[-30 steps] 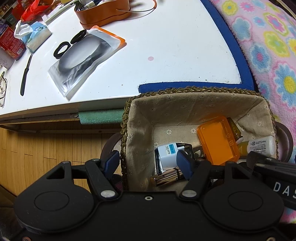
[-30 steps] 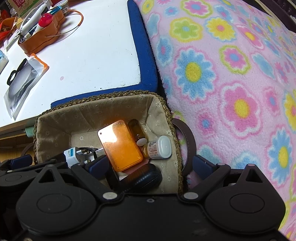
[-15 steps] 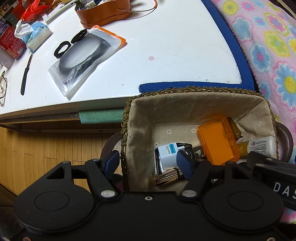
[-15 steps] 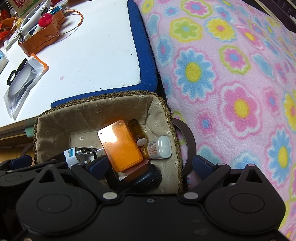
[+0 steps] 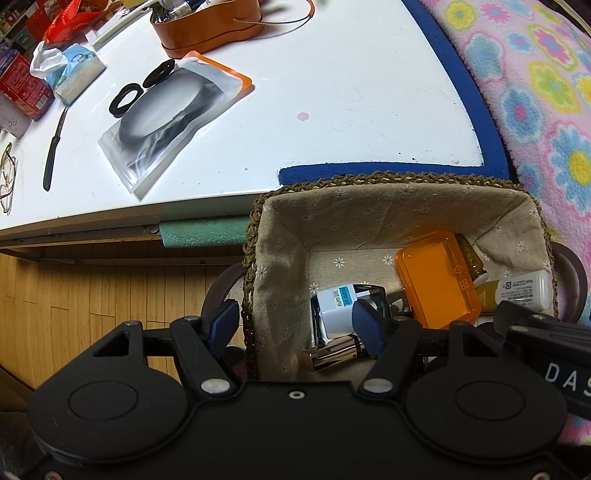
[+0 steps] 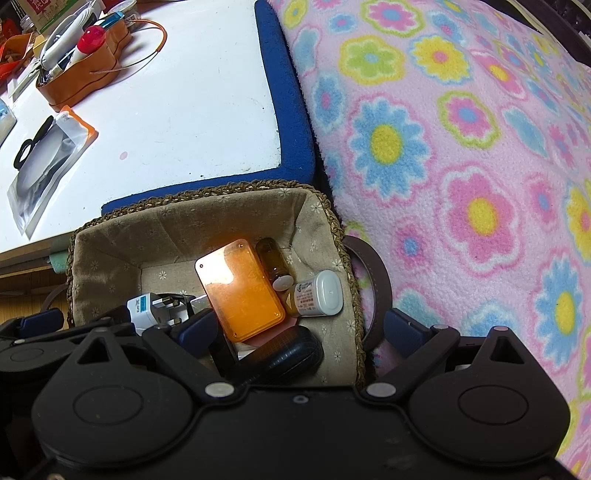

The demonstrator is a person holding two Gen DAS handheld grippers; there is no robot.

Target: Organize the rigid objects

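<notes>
A woven basket [image 5: 369, 181] with cloth lining sits below the white table's edge, also in the right wrist view [image 6: 207, 192]. It holds an orange plastic case [image 5: 436, 280], a white plug adapter [image 5: 336, 310], a brown bottle [image 6: 271, 258], a white-capped bottle [image 6: 317, 293], a gold tube [image 5: 332, 356] and a dark oval case [image 6: 291, 354]. My left gripper [image 5: 295, 328] is open, straddling the basket's left wall. My right gripper [image 6: 299, 328] is open, straddling the basket's right wall.
The white table [image 5: 332, 92] carries a plastic bag with a dark band [image 5: 173, 118], black rings [image 5: 125, 99], an orange leather tray [image 5: 210, 26], a tissue pack [image 5: 70, 70], a black pen [image 5: 53, 147]. A pink flowered blanket [image 6: 461, 147] lies to the right. Wooden floor [image 5: 92, 288] lies to the left.
</notes>
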